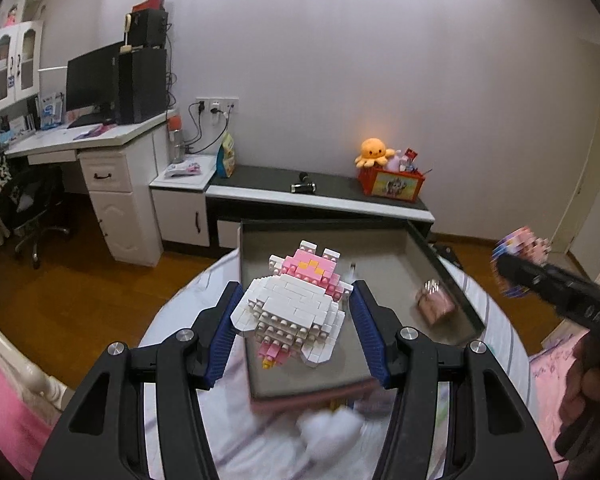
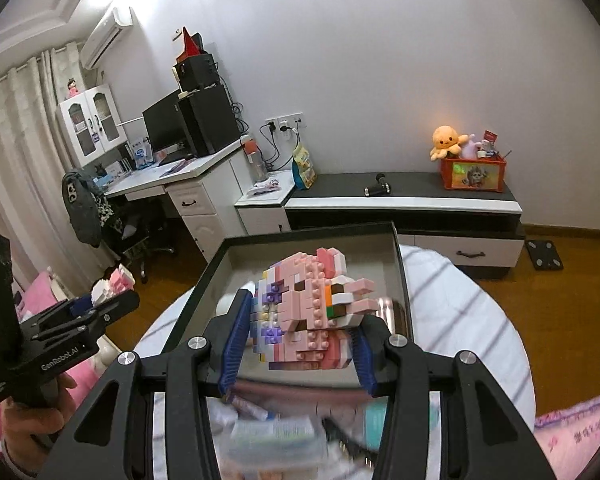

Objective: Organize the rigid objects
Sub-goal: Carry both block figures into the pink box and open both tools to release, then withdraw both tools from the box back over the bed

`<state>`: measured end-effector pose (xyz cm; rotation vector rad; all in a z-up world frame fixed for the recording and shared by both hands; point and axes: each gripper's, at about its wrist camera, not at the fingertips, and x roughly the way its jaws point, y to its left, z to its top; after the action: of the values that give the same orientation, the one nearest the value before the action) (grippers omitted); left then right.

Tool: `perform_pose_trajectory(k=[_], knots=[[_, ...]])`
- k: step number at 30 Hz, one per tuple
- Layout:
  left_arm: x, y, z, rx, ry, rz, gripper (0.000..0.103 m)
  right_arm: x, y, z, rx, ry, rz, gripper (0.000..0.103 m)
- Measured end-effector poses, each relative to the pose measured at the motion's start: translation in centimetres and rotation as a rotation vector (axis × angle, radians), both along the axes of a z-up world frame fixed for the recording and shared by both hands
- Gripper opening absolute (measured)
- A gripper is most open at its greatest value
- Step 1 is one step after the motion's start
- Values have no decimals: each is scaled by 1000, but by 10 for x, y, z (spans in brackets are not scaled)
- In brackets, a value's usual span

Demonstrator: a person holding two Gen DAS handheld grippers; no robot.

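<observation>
My left gripper (image 1: 296, 312) is shut on a white and pink brick figure (image 1: 296, 304) and holds it above the grey tray (image 1: 380, 240). A small pink box (image 1: 436, 304) lies in the tray's right corner. My right gripper (image 2: 300, 328) is shut on a pink and purple brick figure (image 2: 312, 312) above the same tray (image 2: 300, 240). The right gripper with its figure shows at the right in the left wrist view (image 1: 516, 264). The left gripper shows at the left in the right wrist view (image 2: 96, 300).
The tray rests on a round white-covered table (image 2: 468, 320). Blurred small items (image 2: 276, 432) lie at the table's near edge. Behind stand a low black-topped cabinet (image 2: 404, 196), an orange toy box (image 2: 474, 174) and a desk with a monitor (image 2: 164, 124).
</observation>
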<state>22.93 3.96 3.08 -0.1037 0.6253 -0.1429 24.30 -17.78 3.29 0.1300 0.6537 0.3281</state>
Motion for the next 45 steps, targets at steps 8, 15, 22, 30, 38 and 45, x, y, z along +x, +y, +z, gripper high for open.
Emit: perform_pose_trajectory(k=[8, 15, 22, 30, 38, 45], knots=[[59, -12, -12, -16, 38, -9, 56, 57, 5, -26, -28, 88, -5, 47], [101, -24, -37, -15, 100, -25, 56, 90, 18, -56, -67, 179, 8, 47], [131, -28, -66, 1, 184, -35, 56, 113, 19, -81, -104, 264, -18, 48], [126, -18, -70, 9, 166, 5, 102, 106, 8, -86, -83, 290, -67, 88], [90, 7, -56, -29, 124, 7, 103, 70, 9, -66, -115, 234, -143, 103], [43, 17, -37, -20, 91, -5, 103, 15, 4, -43, -72, 165, -197, 103]])
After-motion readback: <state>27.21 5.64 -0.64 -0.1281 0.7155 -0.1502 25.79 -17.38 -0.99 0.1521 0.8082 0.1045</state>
